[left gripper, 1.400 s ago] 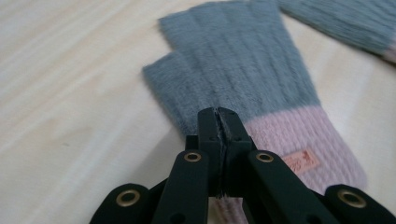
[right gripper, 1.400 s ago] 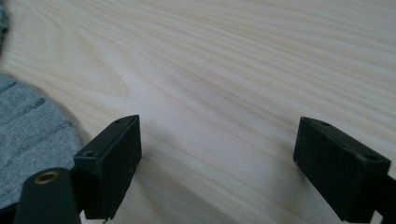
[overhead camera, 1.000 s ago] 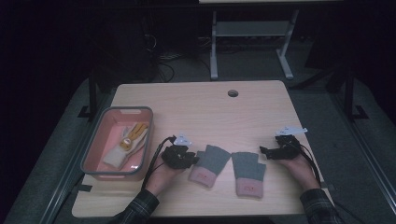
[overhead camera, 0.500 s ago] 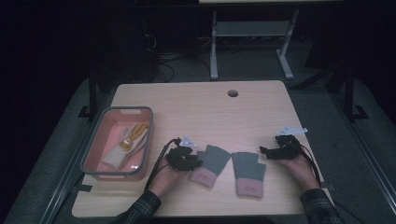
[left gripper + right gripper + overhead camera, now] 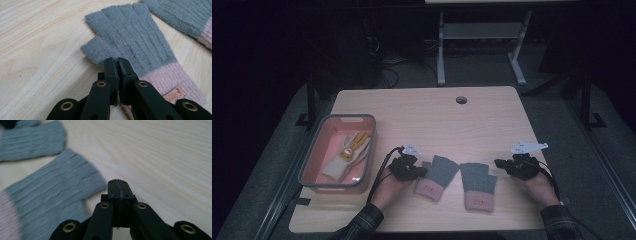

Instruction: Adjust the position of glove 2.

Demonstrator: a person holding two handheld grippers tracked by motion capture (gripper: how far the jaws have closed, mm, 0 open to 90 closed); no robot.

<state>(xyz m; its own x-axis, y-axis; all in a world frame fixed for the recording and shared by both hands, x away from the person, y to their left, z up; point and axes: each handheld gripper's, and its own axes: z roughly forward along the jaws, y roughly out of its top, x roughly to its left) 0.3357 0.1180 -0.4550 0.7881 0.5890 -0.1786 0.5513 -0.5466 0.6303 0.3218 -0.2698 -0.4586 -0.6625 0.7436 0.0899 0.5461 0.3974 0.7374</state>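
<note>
Tabletop [image 5: 422, 120]: left gripper [image 5: 117, 65] jaws just closed, pinching left glove [image 5: 135, 42] edge below thumb. Right gripper [image 5: 117, 185] jaws just closed empty; right glove [image 5: 50, 195] beside it, leftward.

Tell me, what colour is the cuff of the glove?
Pink, on a grey glove; the left gripper view shows it best.

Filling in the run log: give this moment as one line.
left gripper: just closed on left grey knit glove | right gripper: just shut empty beside right grey glove
</note>
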